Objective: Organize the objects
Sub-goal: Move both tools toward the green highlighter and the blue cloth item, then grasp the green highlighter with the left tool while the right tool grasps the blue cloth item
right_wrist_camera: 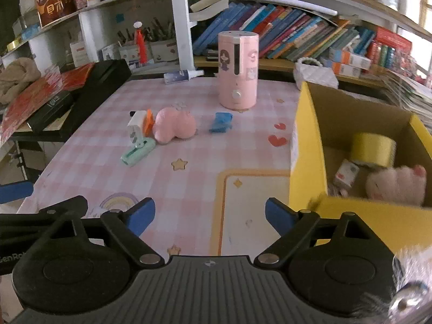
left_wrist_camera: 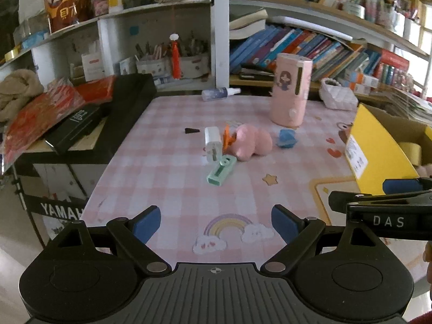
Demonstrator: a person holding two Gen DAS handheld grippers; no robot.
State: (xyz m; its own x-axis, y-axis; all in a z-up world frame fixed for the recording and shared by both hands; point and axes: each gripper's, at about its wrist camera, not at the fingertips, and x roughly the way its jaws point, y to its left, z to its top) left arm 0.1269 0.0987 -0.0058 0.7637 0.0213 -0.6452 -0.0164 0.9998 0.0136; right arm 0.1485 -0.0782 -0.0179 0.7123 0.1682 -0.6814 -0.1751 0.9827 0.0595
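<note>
Both grippers, left (left_wrist_camera: 216, 222) and right (right_wrist_camera: 210, 216), spread, empty. Next: pink toy (right_wrist_camera: 174, 125) to box (right_wrist_camera: 307, 145); approach wide, avoid charger (right_wrist_camera: 136, 127), clip (right_wrist_camera: 137, 152).

Ahead of the tools, the cloth (left_wrist_camera: 167, 162) is pink and white checked, with a rainbow print. On it lie a pink toy (right_wrist_camera: 174, 125), a white charger (left_wrist_camera: 212, 143), a mint green case (right_wrist_camera: 137, 153) and a blue piece (right_wrist_camera: 220, 122). The box (right_wrist_camera: 306, 145) to the right is yellow.
</note>
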